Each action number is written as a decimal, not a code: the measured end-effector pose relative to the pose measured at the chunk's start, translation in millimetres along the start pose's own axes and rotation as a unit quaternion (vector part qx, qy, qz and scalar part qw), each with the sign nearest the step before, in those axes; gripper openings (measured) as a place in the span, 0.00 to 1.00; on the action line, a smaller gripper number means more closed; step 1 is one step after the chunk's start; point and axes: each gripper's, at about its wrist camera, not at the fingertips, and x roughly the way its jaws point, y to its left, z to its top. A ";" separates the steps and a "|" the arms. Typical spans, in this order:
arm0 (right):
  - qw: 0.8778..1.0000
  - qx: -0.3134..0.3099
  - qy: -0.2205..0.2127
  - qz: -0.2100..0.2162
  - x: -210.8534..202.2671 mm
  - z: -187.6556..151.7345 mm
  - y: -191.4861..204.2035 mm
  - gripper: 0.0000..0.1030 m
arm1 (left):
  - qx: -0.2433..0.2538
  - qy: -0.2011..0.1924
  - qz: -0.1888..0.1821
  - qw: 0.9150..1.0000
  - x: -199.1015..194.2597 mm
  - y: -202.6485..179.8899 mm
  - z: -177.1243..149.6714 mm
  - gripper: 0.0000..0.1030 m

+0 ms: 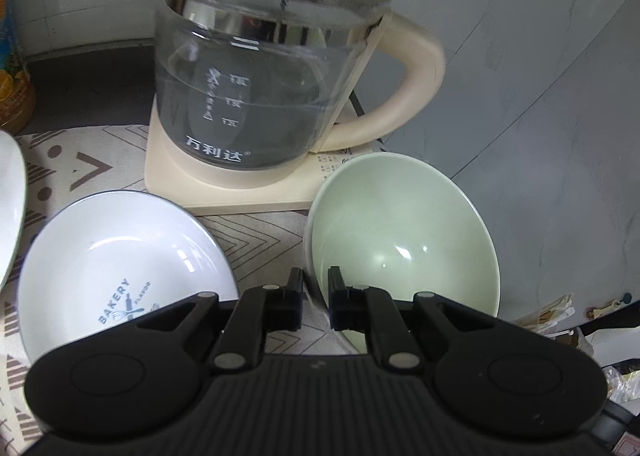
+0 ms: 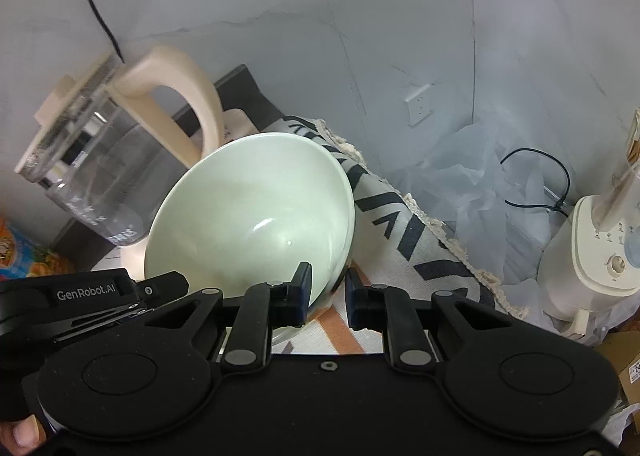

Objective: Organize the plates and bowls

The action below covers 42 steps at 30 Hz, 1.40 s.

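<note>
The left gripper (image 1: 315, 288) is clamped on the near-left rim of the pale green bowl (image 1: 400, 240), one finger outside the wall and one inside. The right gripper (image 2: 329, 288) pinches the opposite, near-right rim of the same bowl (image 2: 256, 212), its left finger inside and its right finger outside. Between them the bowl is tipped up toward the cameras, its far edge close against the glass kettle (image 1: 260, 88) on its cream base.

The main risk, as I judge it, is the hold itself: both grips bite only a thin, glazed lip, low on the wall, so the bowl could pivot or slide out if either hand lifts faster than the other. A twist between the hands could also pry at the rim.

Beyond the bowl, the kettle handle (image 1: 416, 76) stands just behind; swinging the bowl backward could knock it. To the left on the patterned cloth (image 1: 256, 240) lies the white "BAKERY" plate (image 1: 120, 256), near the left gripper's body; a low sweep leftward could clip it. In the right wrist view the cloth edge (image 2: 420, 224) drops away, so a slip that side may send the bowl off.
</note>
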 end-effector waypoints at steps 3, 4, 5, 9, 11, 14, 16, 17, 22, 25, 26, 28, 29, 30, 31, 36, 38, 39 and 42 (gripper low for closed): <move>1.000 -0.002 -0.009 0.005 -10.0 0.0 3.6 0.17 | 0.000 -0.008 0.000 1.000 -12.3 0.5 -0.7 0.10; 1.000 0.002 -0.008 0.008 -13.5 -0.3 4.2 0.17 | -0.001 -0.012 0.001 1.000 -16.6 1.0 -0.8 0.10; 1.000 0.008 -0.007 0.012 -16.6 -0.4 4.4 0.17 | -0.004 -0.015 0.000 1.000 -20.5 2.3 -0.6 0.09; 1.000 -0.009 -0.017 0.020 -29.6 -3.4 12.3 0.17 | -0.004 -0.028 -0.001 1.000 -35.7 3.2 -2.2 0.09; 0.999 -0.014 -0.022 0.024 -35.5 -4.2 15.7 0.17 | -0.007 -0.033 -0.001 0.999 -42.6 4.6 -4.2 0.09; 0.999 -0.020 -0.032 0.029 -45.8 -6.5 20.3 0.17 | -0.013 -0.040 -0.004 0.999 -55.4 9.1 -8.6 0.10; 0.998 -0.026 -0.037 0.033 -53.1 -9.4 22.1 0.17 | -0.013 -0.045 -0.005 0.999 -63.2 11.1 -11.7 0.09; 0.998 -0.029 -0.040 0.036 -56.3 -10.6 23.1 0.17 | -0.013 -0.047 -0.005 0.999 -67.1 12.1 -13.3 0.09; 0.996 -0.050 -0.055 0.045 -75.4 -17.2 32.3 0.17 | -0.015 -0.061 -0.003 0.998 -82.6 19.5 -19.6 0.09; 0.995 -0.061 -0.063 0.049 -85.9 -19.6 38.1 0.17 | -0.019 -0.069 -0.003 0.997 -94.0 23.9 -23.8 0.09; 0.994 -0.064 -0.066 0.052 -89.3 -20.3 39.7 0.17 | -0.021 -0.071 -0.003 0.997 -97.6 25.6 -25.3 0.09; 0.993 -0.069 -0.069 0.060 -94.0 -22.2 42.2 0.17 | -0.026 -0.075 -0.004 0.997 -104.1 28.9 -28.3 0.09; 0.993 -0.071 -0.070 0.062 -96.6 -23.3 43.6 0.17 | -0.027 -0.077 -0.003 0.997 -107.5 29.8 -29.8 0.09; 0.993 -0.073 -0.072 0.064 -99.3 -24.7 44.9 0.17 | -0.027 -0.079 -0.002 0.997 -110.7 30.9 -31.7 0.09; 0.992 -0.076 -0.073 0.066 -101.4 -26.2 45.7 0.17 | -0.028 -0.080 -0.002 0.996 -115.2 32.0 -33.9 0.09; 0.991 -0.086 -0.074 0.075 -110.9 -36.8 49.5 0.17 | -0.033 -0.088 0.004 0.996 -132.1 39.9 -45.3 0.09; 0.990 -0.091 -0.073 0.079 -113.7 -41.7 51.5 0.17 | -0.032 -0.092 0.006 0.995 -139.0 42.9 -50.6 0.09; 0.990 -0.093 -0.071 0.081 -115.3 -44.3 52.7 0.17 | -0.033 -0.093 0.007 0.995 -141.6 44.9 -53.1 0.09; 0.989 -0.097 -0.065 0.088 -118.8 -51.2 55.1 0.17 | -0.039 -0.096 0.009 0.995 -150.4 51.4 -61.1 0.09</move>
